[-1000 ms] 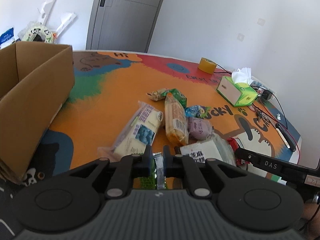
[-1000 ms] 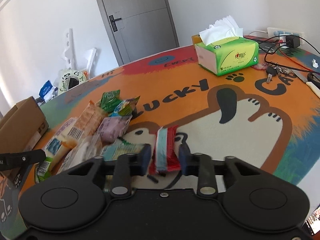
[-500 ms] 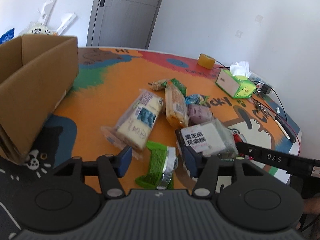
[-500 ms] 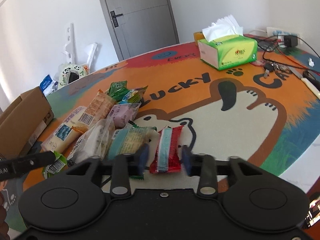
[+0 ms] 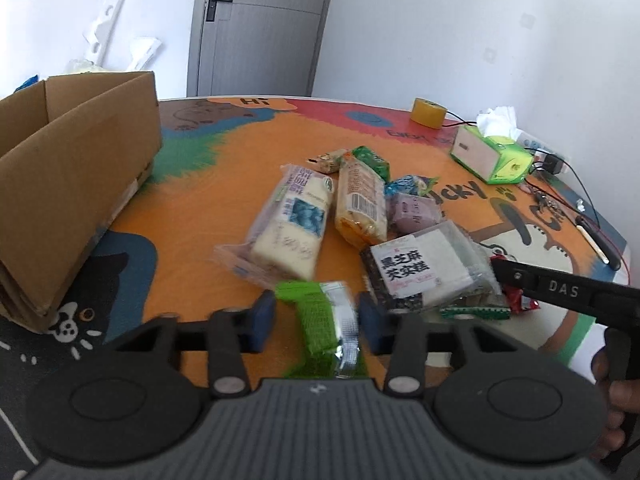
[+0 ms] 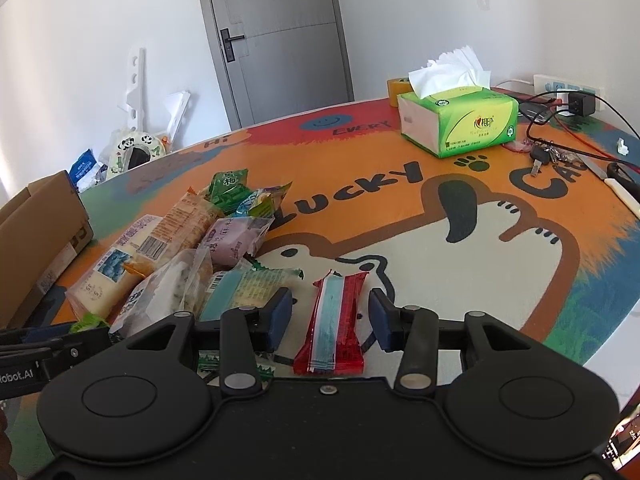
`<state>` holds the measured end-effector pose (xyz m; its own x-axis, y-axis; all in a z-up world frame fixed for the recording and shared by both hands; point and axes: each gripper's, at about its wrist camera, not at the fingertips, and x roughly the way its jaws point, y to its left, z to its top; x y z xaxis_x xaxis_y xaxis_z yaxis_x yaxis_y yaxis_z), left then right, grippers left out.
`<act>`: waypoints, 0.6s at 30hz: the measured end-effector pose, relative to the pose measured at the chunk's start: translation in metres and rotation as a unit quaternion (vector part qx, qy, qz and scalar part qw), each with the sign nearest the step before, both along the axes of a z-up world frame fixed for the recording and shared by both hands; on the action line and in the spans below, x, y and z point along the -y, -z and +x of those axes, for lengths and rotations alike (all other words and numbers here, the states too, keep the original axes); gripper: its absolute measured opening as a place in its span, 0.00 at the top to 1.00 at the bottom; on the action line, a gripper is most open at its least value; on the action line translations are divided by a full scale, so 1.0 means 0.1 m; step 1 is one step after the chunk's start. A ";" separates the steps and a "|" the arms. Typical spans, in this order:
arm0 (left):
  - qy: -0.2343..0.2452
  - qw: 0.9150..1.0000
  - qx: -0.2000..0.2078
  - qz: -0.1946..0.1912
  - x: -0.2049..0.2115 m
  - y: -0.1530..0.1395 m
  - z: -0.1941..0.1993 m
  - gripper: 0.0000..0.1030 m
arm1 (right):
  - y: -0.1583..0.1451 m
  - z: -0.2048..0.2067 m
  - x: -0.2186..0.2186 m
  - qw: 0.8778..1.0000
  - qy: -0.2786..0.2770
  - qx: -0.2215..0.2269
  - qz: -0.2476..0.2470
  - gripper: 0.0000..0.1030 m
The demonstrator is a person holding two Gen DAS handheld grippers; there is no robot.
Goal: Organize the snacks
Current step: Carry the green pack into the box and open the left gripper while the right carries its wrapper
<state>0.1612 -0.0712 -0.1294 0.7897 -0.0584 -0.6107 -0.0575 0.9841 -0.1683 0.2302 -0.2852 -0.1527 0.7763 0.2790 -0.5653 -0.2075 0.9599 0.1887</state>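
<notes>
A green-and-silver snack packet point(image 5: 320, 324) lies on the colourful table mat point(image 5: 224, 184) between the jaws of my left gripper point(image 5: 316, 317). The jaws are closing around it with small gaps still showing. A red packet with a blue stripe point(image 6: 334, 328) lies flat between the jaws of my right gripper point(image 6: 330, 314); these jaws are closing too, and clear gaps show on both sides. Beyond lies a pile of snacks: blueberry bread point(image 5: 292, 224), an orange biscuit pack point(image 5: 360, 204), a purple pack point(image 5: 412, 212) and a black-label cake pack point(image 5: 420, 268).
An open cardboard box point(image 5: 72, 184) stands at the left of the table. A green tissue box point(image 6: 460, 120), a yellow tape roll point(image 5: 428, 112), keys point(image 6: 544, 156) and cables sit far right. The table's rim runs close on the right. A grey door stands behind.
Both grippers were shut on their packets a second ago; both have let go. The left jaws sprang wide, then narrowed. Both packets now lie on the mat.
</notes>
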 end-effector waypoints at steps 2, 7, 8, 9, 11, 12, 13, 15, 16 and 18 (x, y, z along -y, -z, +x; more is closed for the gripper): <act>-0.002 1.000 -0.001 -0.008 -0.04 -0.01 0.00 0.74 | 0.00 0.00 0.02 1.000 0.007 0.001 -0.006 0.71; -0.005 1.000 0.005 -0.014 -0.08 -0.07 -0.05 0.74 | -0.03 -0.04 0.11 1.000 0.007 -0.011 0.023 0.79; -0.005 1.000 0.007 -0.016 -0.08 -0.09 -0.06 0.74 | -0.04 -0.06 0.10 1.000 0.007 -0.009 0.023 0.79; -0.006 1.000 0.010 -0.017 -0.09 -0.11 -0.08 0.74 | -0.05 -0.08 0.10 1.000 0.006 -0.007 0.023 0.79; -0.007 1.000 0.019 -0.017 -0.10 -0.17 -0.11 0.74 | -0.09 -0.11 0.08 1.000 0.003 -0.002 0.026 0.79; -0.008 1.000 0.024 -0.017 -0.12 -0.20 -0.12 0.74 | -0.12 -0.12 0.07 1.000 0.002 0.001 0.027 0.79; -0.009 0.999 0.028 -0.018 -0.13 -0.23 -0.13 0.74 | -0.15 -0.14 0.05 1.000 0.001 0.005 0.028 0.79; -0.012 0.999 0.036 -0.019 -0.16 -0.30 -0.16 0.74 | -0.22 -0.16 0.02 0.999 -0.004 0.013 0.031 0.79; -0.014 0.999 0.041 -0.020 -0.18 -0.34 -0.17 0.74 | -0.25 -0.17 0.00 0.999 -0.006 0.017 0.033 0.79; -0.017 0.998 0.048 -0.021 -0.22 -0.40 -0.18 0.74 | -0.32 -0.19 -0.06 0.999 -0.014 0.024 0.035 0.79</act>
